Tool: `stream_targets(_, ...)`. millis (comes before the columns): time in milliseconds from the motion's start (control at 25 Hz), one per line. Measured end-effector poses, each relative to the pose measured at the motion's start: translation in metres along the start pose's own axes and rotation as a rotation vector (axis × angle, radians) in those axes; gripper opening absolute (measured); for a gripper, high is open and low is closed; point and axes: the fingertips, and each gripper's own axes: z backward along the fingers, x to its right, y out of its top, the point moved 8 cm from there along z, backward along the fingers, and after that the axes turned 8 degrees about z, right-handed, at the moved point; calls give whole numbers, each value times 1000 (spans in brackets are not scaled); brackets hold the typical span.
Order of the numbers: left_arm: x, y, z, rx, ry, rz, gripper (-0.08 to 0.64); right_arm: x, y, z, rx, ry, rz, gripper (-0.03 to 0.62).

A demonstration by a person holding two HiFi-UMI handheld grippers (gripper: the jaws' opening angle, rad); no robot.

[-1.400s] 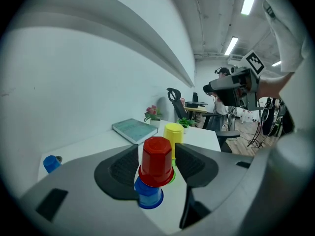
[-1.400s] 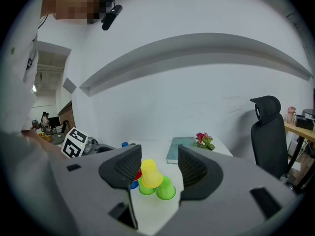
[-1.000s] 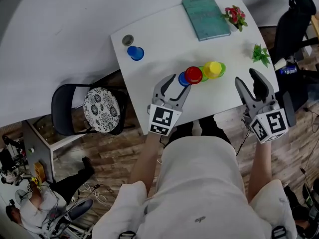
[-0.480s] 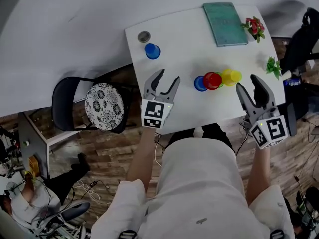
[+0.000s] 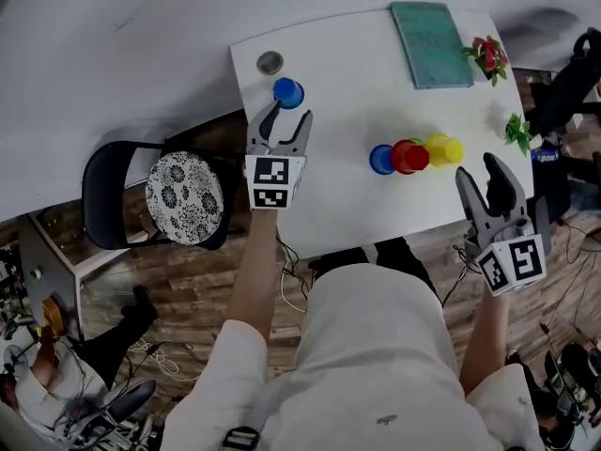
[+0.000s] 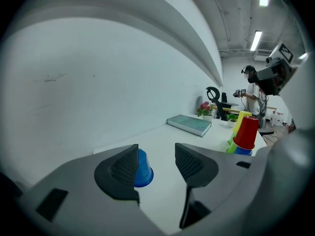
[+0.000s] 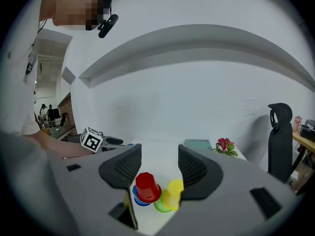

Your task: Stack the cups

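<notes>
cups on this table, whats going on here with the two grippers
A person with a gripper in each hand is stacking upturned cups on a white table. The left gripper points its open jaws at a lone blue cup just ahead, not gripping it. The right gripper is open and empty. Mid-table, a red cup sits on a second blue cup, a yellow cup on a green cup.

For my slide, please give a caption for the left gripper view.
Open left gripper aimed at a single blue cup on the white table; the other cups stand grouped at right.
</notes>
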Motion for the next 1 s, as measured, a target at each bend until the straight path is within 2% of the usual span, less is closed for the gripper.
stream_targets(680, -42, -19, -48, -55, 101, 43, 238, 1, 1, 12, -64, -76, 0, 236)
stream_targets(1000, -44, -21, -55, -74, 81, 33, 234, 3, -1, 14, -67, -88, -3, 236)
